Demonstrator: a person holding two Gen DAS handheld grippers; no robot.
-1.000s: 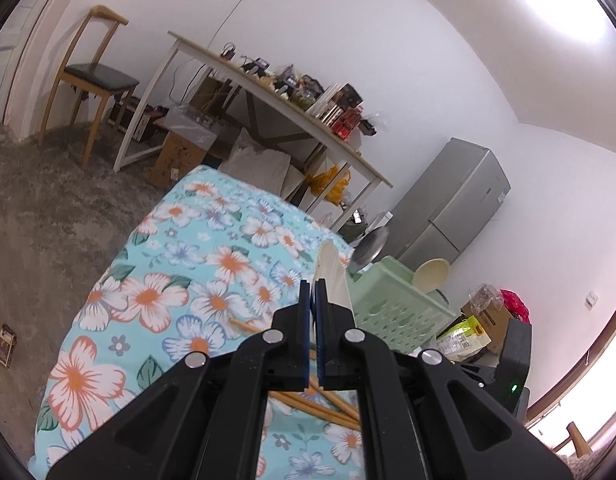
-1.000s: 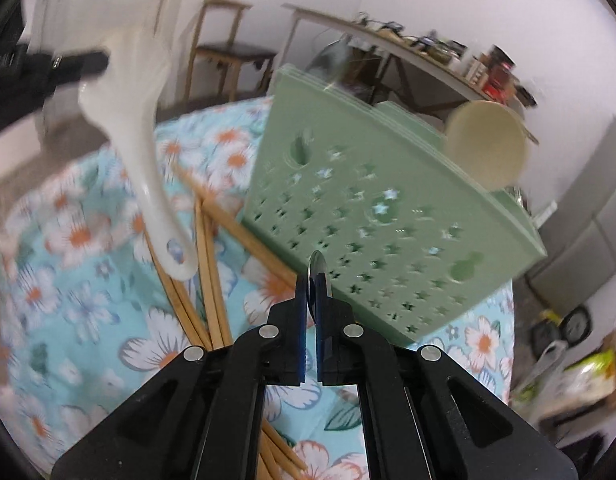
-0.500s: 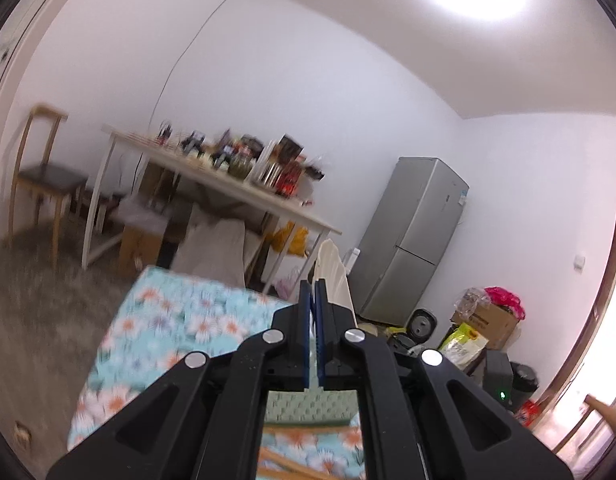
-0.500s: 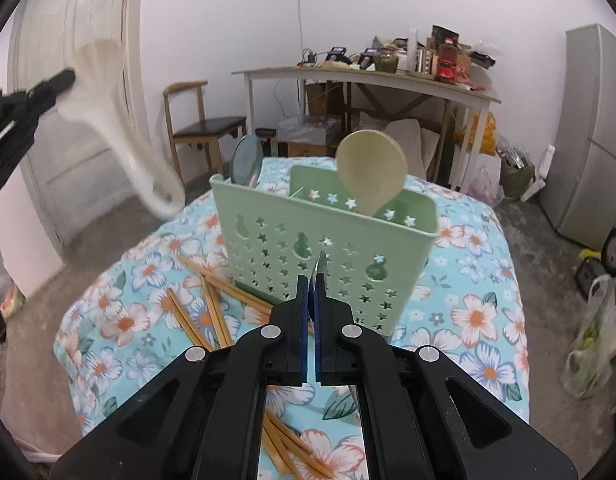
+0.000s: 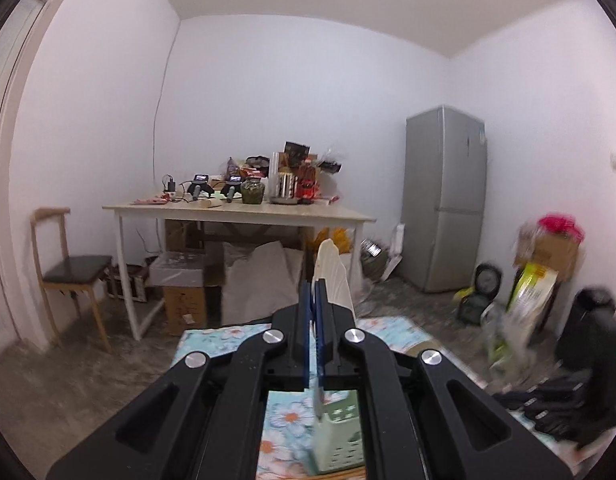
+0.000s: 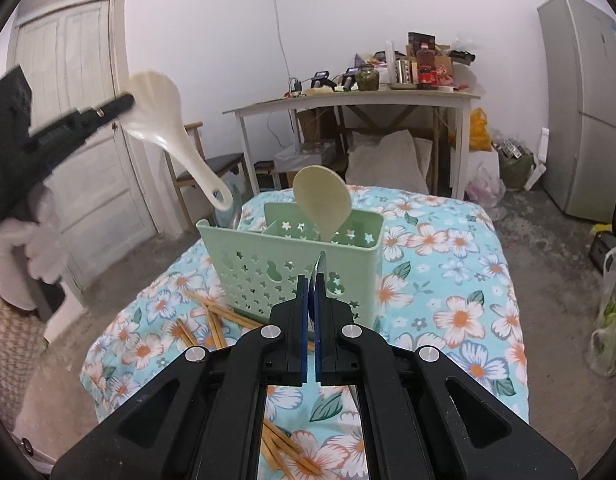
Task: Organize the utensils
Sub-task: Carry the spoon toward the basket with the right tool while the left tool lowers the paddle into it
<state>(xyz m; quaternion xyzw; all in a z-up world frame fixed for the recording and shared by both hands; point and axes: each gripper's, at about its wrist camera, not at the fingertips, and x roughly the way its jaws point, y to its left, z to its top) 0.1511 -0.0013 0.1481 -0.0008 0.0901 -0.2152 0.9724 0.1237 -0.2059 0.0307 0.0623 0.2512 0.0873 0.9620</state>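
Hovering above the caddy's point(image 6: 292, 264) rim, left gripper point(image 6: 122, 102) clamps white spoon point(image 6: 168, 128).

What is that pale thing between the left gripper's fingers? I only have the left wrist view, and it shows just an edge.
Observer: The right wrist view shows a white rice paddle. The left gripper grips it by its broad end, with the handle slanting down.
Operator: Down toward what?
Observer: Toward the green caddy. The handle tip hangs over its left end and appears not yet inside.
Operator: And the right gripper?
Observer: The right gripper is shut on a thin metal utensil, in front of the caddy.
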